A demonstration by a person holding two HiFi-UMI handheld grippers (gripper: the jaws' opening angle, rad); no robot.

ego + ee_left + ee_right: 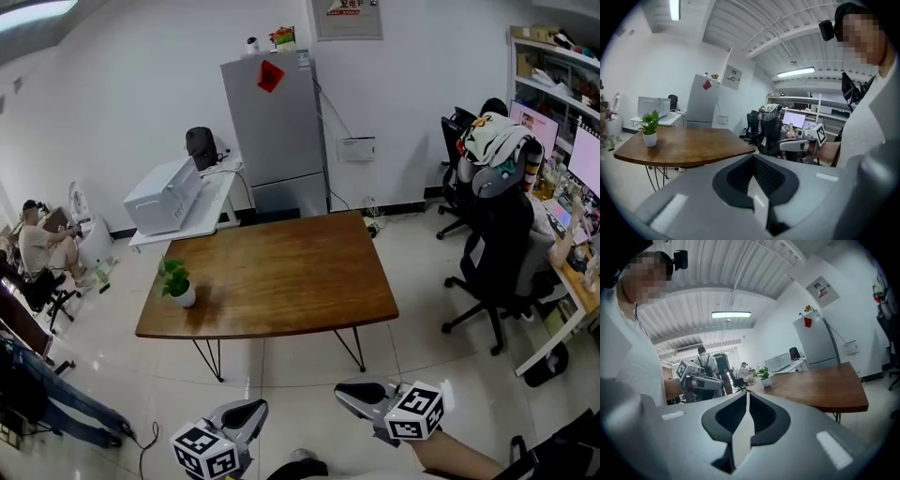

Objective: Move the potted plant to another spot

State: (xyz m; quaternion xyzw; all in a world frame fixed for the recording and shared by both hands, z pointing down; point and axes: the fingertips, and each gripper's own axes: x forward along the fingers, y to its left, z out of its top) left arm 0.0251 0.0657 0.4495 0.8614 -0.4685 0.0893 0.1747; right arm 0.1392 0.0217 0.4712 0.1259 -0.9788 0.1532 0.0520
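The potted plant (pixel 176 282), green leaves in a small white pot, stands near the left end of the brown wooden table (pixel 281 272). It also shows far off in the left gripper view as the plant (pixel 648 129) and in the right gripper view as the plant (pixel 764 377). Both grippers hang low in front of the table, well short of it. My left gripper (pixel 256 406) (pixel 753 157) has its jaws together with nothing between them. My right gripper (pixel 343 388) (pixel 747 393) is shut too and empty.
A grey fridge (pixel 277 131) stands behind the table, with a white appliance (pixel 164 195) on a side table to its left. Black office chairs (pixel 497 253) and a desk with monitors (pixel 572 159) line the right. A person (pixel 42 246) sits at the far left.
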